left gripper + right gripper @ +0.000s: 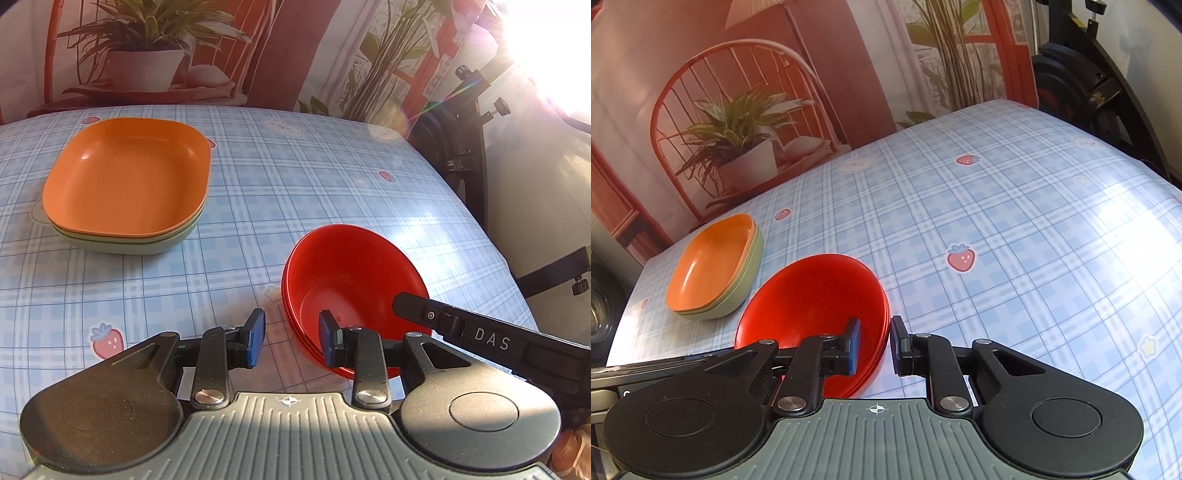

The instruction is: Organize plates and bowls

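The left gripper (291, 338) hangs spread, its right blue pad inside the rim of the nested glossy red bowls (351, 284); the right gripper (874, 345) straddles their far rim, pads apart and not pinching. The round, empty bowls sit on a blue plaid tablecloth (1015, 240) with strawberry prints. Well apart lie smooth rounded-square plates, orange plate (127, 175) stacked on pale green plate (147, 245).

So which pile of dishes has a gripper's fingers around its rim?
The stack of round red bowls: the right gripper straddles its rim, jaws apart. The stack of squarish plates, orange over pale green, sits untouched beside it.
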`<state>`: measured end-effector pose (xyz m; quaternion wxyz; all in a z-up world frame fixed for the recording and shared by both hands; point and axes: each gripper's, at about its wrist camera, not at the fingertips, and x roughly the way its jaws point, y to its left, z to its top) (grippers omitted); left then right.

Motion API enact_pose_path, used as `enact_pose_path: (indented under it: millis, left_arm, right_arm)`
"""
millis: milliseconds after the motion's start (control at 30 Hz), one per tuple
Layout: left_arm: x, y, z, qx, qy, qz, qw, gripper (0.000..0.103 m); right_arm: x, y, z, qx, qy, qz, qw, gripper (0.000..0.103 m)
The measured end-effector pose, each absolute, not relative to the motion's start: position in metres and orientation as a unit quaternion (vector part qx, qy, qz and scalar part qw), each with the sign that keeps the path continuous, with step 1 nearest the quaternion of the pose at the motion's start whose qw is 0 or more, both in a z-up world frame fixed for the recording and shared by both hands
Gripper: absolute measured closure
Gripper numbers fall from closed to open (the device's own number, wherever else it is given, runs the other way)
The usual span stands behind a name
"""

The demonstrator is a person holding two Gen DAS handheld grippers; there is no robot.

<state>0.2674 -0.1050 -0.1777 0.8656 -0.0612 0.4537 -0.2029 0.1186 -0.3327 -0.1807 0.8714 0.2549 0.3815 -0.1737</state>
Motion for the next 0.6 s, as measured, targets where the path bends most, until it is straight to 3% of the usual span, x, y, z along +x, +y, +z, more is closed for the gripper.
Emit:
enact_pose_path:
  millis: [400, 533, 600]
  left_arm:
    - [0.2665, -0.103, -0.1844, -0.074, 0.452, -0.214, 0.863, 0.071]
    - [0.2639, -0.0985, -0.1855, -0.094, 0.45, -0.221, 0.86, 0.082]
    - [0.2631, -0.1001, -0.1854, -0.091, 0.448, -0.22, 0.862, 0.082]
  right_arm:
    - [0.1214, -0.3336, -0.1841, 0.257, 0.385, -0.171, 0.87, 0.087]
    - [0.1219, -0.3343, -0.185, 0.256, 0.385, -0.17, 0.87, 0.089]
    - [0.1221, -0.3345, -0.1853, 0.256, 0.385, -0.169, 0.871, 0.089]
